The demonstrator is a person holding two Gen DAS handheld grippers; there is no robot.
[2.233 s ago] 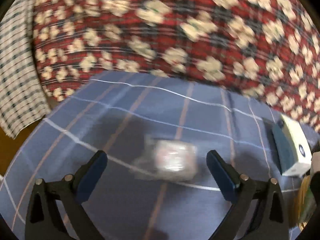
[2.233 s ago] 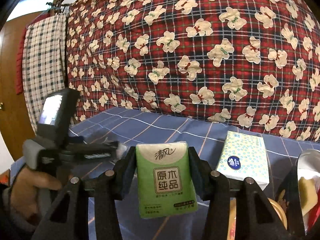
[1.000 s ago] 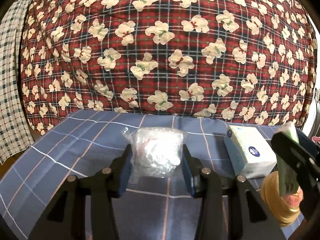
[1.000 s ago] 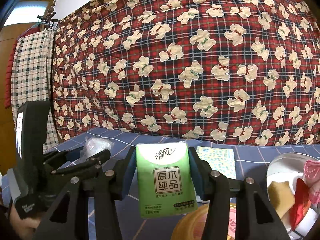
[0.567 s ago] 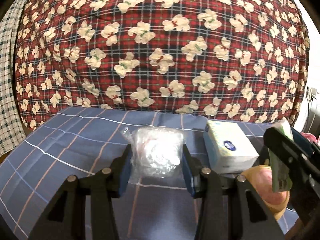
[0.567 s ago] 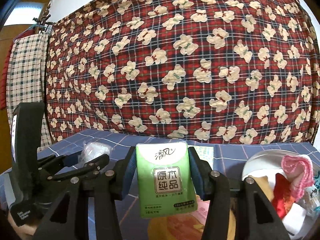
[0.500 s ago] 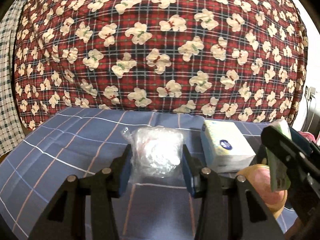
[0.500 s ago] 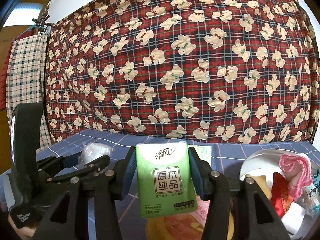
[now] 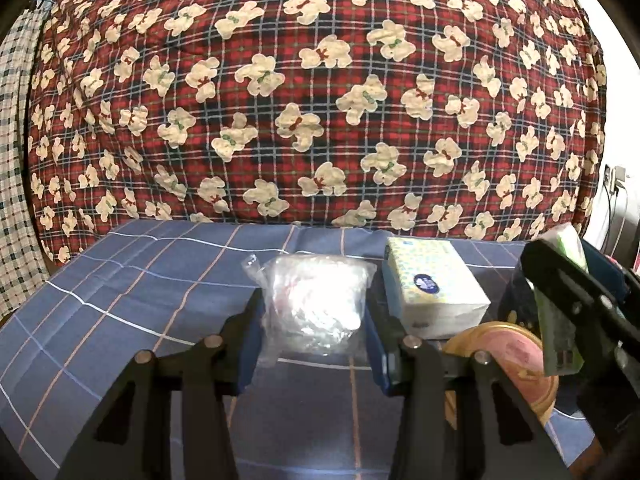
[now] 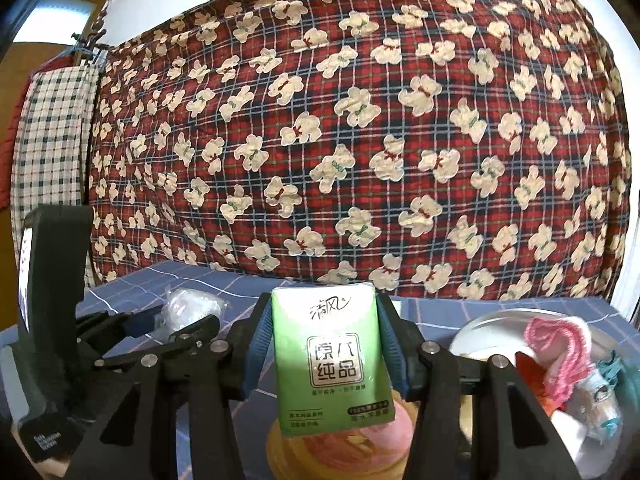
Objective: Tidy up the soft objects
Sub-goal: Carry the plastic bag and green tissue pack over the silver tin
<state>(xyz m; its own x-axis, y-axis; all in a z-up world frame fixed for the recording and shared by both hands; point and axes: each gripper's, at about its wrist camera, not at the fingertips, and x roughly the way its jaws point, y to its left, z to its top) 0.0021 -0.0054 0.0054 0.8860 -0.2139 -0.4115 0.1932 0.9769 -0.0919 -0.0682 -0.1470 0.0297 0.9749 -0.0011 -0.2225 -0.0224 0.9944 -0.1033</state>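
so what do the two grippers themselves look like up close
Both the left gripper and right gripper are matte black plastic linkage frames with silver round rivets at the pivots. Their fingers carry dark blue pads. The left one's black body bears small white lettering.

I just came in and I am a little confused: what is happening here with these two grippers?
A person is tidying soft things with two handheld grippers. The left gripper is shut on a clear plastic packet; the right gripper is shut on a green tissue pack. A white bowl nearby already holds soft items.
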